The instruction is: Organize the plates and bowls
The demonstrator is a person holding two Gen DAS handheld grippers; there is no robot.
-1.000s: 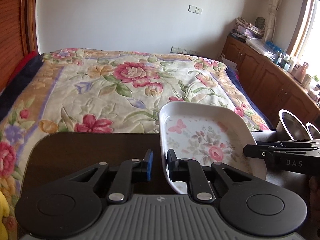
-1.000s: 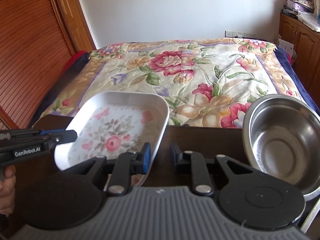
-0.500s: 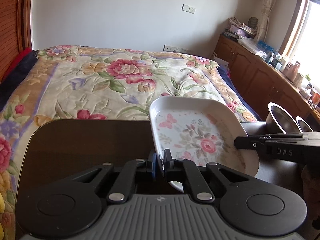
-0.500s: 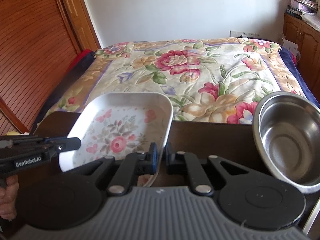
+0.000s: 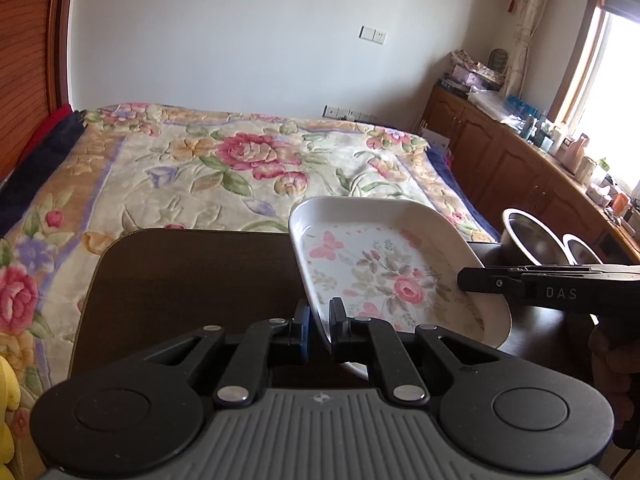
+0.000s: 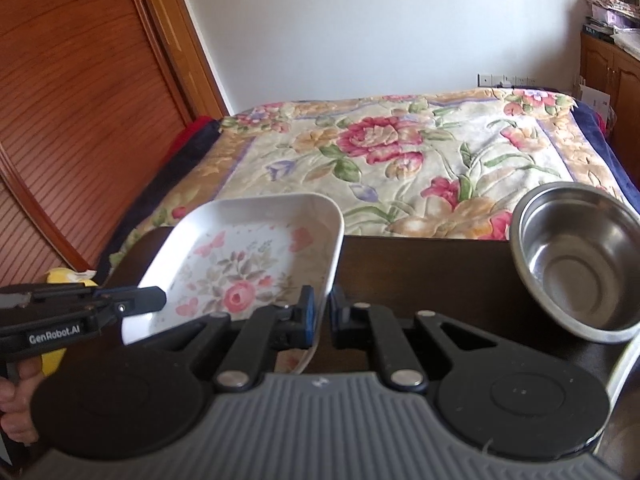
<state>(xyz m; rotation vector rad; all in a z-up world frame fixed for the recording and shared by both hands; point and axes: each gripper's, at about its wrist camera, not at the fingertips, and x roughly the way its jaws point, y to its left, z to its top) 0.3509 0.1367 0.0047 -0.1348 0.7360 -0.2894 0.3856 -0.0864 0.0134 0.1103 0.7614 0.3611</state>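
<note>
A white rectangular plate [image 5: 380,272] [image 6: 248,260] with pink flowers and butterflies hangs tilted over the dark brown table [image 5: 180,280] [image 6: 420,272]. My left gripper [image 5: 322,316] is shut on the plate's left rim. On the opposite rim, my right gripper [image 6: 323,312] is shut too. Each gripper shows side-on in the other's view. To the right of the plate, a steel bowl [image 6: 580,256] [image 5: 528,236] stands on the table. A second steel bowl [image 5: 580,248] sits just beyond it.
A bed with a floral blanket [image 5: 240,160] lies right behind the table's far edge. Wooden cabinets [image 5: 520,168] with clutter on top run along the right wall. A wooden panel [image 6: 80,120] stands on the left. Something yellow [image 6: 60,280] sits at the table's left end.
Both grippers were open around the plate's rims one second ago and have since shut on them. Both views have tilted upward, and the plate now appears raised off the table.
</note>
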